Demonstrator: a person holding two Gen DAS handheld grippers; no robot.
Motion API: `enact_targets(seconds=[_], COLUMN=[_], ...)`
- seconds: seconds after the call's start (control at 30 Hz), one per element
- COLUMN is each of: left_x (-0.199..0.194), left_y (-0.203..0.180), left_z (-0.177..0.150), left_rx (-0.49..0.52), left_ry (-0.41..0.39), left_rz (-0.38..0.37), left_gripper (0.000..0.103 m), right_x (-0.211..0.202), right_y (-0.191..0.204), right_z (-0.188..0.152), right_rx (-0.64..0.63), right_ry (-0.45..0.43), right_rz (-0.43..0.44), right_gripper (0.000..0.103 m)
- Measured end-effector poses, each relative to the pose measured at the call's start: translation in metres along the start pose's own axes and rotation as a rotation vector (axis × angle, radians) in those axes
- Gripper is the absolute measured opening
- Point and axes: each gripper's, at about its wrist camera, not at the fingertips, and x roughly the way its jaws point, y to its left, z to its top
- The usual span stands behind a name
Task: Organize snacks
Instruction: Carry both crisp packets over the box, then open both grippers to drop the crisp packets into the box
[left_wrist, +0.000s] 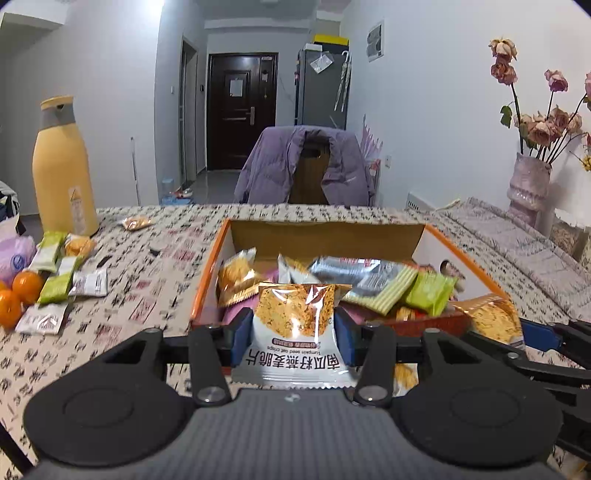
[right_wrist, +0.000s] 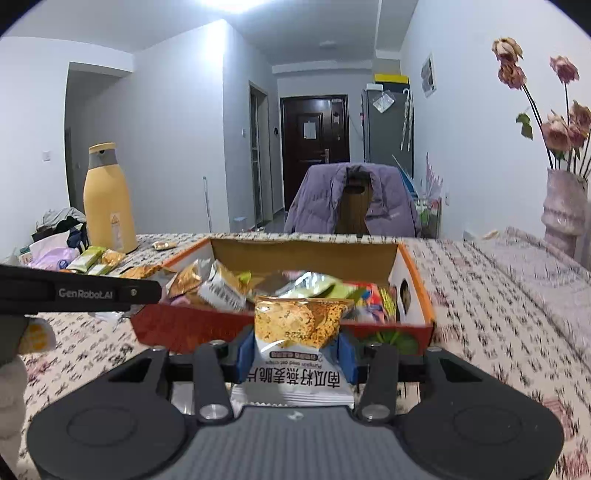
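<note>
My left gripper (left_wrist: 293, 332) is shut on a pumpkin seed oat crisp packet (left_wrist: 295, 328), held just before the near wall of the orange-rimmed cardboard box (left_wrist: 210, 273). The box holds several snack packets (left_wrist: 369, 284). My right gripper (right_wrist: 295, 350) is shut on a second oat crisp packet (right_wrist: 299, 332) in front of the same box (right_wrist: 413, 280). The right gripper's arm and its packet (left_wrist: 495, 317) show at the right of the left wrist view. The left gripper's arm (right_wrist: 81, 293) crosses the left of the right wrist view.
Loose snack packets (left_wrist: 59, 273) and oranges (left_wrist: 18, 295) lie on the patterned tablecloth at the left, beside a yellow thermos (left_wrist: 62, 173). One small packet (left_wrist: 136, 222) lies farther back. A vase of dried roses (left_wrist: 528, 184) stands at the right. A chair with a purple jacket (left_wrist: 303, 166) stands behind the table.
</note>
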Motion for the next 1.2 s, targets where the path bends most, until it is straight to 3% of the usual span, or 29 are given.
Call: enact_targets(seconds=[0.7, 0.87, 1.1, 1.17, 1.2], left_x=[0.055, 0.078, 0.101, 0.101, 0.1], left_y=[-0.008, 0.003, 0.01, 0.013, 0.014], left_z=[0.055, 0.055, 0.039, 0.036, 0.035], left_rx=[-0.023, -0.063, -0.042, -0.053, -0.056], left_ry=[-0.055, -0.038, 0.012, 0.004, -0.007], left_rz=[0.021, 0.053, 0.034, 0.027, 0.025], left_gripper=[0.047, 0.047, 0.048, 0.052, 0.055], right_x=[0.069, 0.085, 0.101, 0.099, 0.099], right_y=[-0.011, -0.026, -0.039, -0.041, -0.04], right_z=[0.064, 0.059, 0.042, 0.038, 0.038], right_rx=[-0.03, 0.011, 0.033, 0.038, 0.038], right_ry=[-0.075, -0.081, -0.017, -0.01, -0.007], right_rz=[-0.039, -0.058, -0.05, -0.055, -0.058], right_gripper=[0.045, 0.045, 0.045, 0.047, 0.054])
